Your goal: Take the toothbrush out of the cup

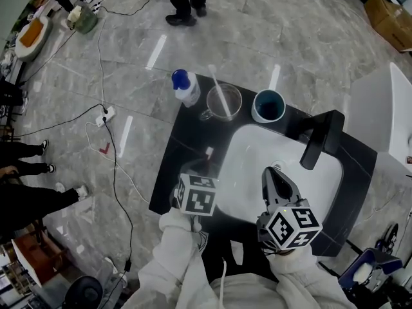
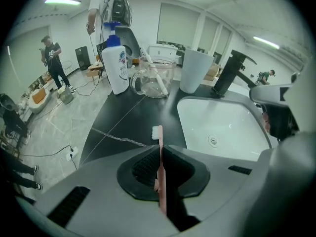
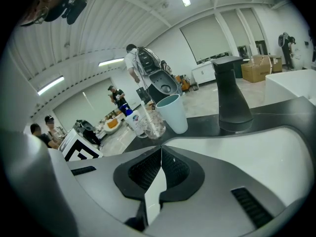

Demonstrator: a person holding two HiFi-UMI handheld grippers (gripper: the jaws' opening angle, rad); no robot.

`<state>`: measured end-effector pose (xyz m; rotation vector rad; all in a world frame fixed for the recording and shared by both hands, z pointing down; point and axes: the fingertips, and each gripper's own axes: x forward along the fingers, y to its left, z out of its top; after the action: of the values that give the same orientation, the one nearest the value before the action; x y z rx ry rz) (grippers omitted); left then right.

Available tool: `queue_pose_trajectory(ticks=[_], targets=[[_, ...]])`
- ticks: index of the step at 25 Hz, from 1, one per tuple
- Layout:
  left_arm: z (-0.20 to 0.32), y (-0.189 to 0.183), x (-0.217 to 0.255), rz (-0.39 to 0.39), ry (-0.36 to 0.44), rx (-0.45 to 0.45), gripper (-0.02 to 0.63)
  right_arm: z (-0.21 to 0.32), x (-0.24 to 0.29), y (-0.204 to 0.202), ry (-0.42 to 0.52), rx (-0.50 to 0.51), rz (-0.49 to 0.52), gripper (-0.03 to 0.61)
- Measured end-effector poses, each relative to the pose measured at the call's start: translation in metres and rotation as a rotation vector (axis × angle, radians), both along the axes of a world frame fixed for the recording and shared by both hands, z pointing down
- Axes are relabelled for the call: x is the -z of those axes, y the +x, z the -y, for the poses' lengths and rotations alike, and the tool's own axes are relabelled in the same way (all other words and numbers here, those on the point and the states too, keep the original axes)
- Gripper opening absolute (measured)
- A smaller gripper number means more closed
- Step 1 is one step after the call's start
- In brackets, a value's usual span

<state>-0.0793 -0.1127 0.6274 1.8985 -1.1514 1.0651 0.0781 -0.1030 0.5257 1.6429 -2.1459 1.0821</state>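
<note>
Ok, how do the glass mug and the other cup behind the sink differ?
The glass mug is clear and has a handle; the teal cup is opaque with none showing. The glass mug holds a leaning white stick; the teal cup looks empty. The glass mug stands beside the bottle, the teal cup nearer the faucet. Both stand upright on the black counter.

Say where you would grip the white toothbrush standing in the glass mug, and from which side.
Grip the toothbrush by its free upper end, coming from above. It leans out past the mug's rim toward the bottle, so only that end is clear of the glass wall.
</note>
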Motion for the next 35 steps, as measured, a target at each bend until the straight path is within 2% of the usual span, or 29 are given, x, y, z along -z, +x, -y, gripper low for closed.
queue_pose_trajectory(ticks=[11,14,20,28,32,35], targets=[[-0.004,0.004,-0.003,-0.031,0.015,-0.001,0.023,-0.007,0.0,-0.001,-0.001,0.008,-0.004,0.023],[-0.005,0.007,-0.002,-0.049,0.014,0.001,0.066,-0.01,0.0,0.0,-0.001,0.008,-0.004,0.023],[-0.008,0.007,-0.001,-0.045,0.023,0.008,0.112,-0.013,0.002,0.003,0.006,0.011,-0.006,0.023],[-0.011,-0.003,0.014,-0.043,0.051,0.039,0.12,-0.017,0.007,0.003,0.02,0.021,-0.008,0.021],[-0.018,0.002,0.045,-0.122,0.092,0.072,0.119,-0.02,0.015,0.003,0.037,0.028,-0.008,0.022],[-0.022,0.01,0.076,-0.205,0.148,0.092,0.087,-0.022,0.024,0.004,0.054,0.026,-0.009,0.023]])
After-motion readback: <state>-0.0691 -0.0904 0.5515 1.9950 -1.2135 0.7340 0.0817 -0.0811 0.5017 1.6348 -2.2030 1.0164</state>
